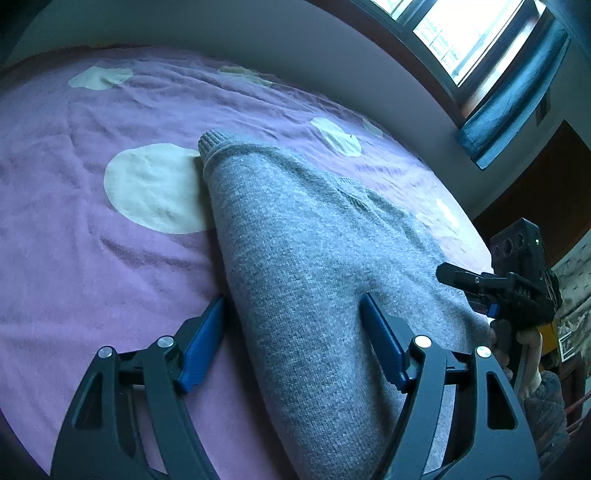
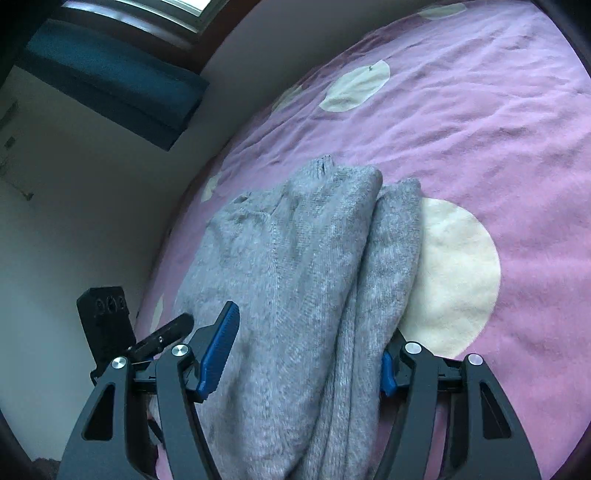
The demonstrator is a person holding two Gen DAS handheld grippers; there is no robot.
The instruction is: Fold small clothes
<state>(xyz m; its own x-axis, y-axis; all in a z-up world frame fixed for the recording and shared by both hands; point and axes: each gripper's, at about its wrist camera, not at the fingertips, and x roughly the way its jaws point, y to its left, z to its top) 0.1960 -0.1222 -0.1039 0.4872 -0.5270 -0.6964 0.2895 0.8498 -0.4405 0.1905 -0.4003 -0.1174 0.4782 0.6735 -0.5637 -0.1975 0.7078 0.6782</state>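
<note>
A grey knit sweater [image 1: 295, 229] lies folded lengthwise on a purple blanket [image 1: 74, 258] with cream dots. My left gripper [image 1: 291, 299] stands open astride its near end. One blue pad [image 1: 203, 343] sits on the blanket beside the sweater's left edge, the other [image 1: 382, 339] rests on the knit. In the right wrist view the sweater [image 2: 295, 258] shows two stacked folds. My right gripper [image 2: 314, 321] straddles them, open. Its left pad [image 2: 218, 350] lies on top and a fold half hides its right pad [image 2: 388, 373]. Each gripper shows at the edge of the other's view [image 1: 465, 291] [image 2: 173, 326].
A pale wall [image 2: 74, 221] runs along the bed's far edge. Above it are a bright window [image 1: 469, 33] and a teal curtain [image 1: 513, 99]. A hand [image 1: 528, 347] grips the right gripper's handle. Broad bare blanket [image 2: 498, 129] stretches beyond the sweater.
</note>
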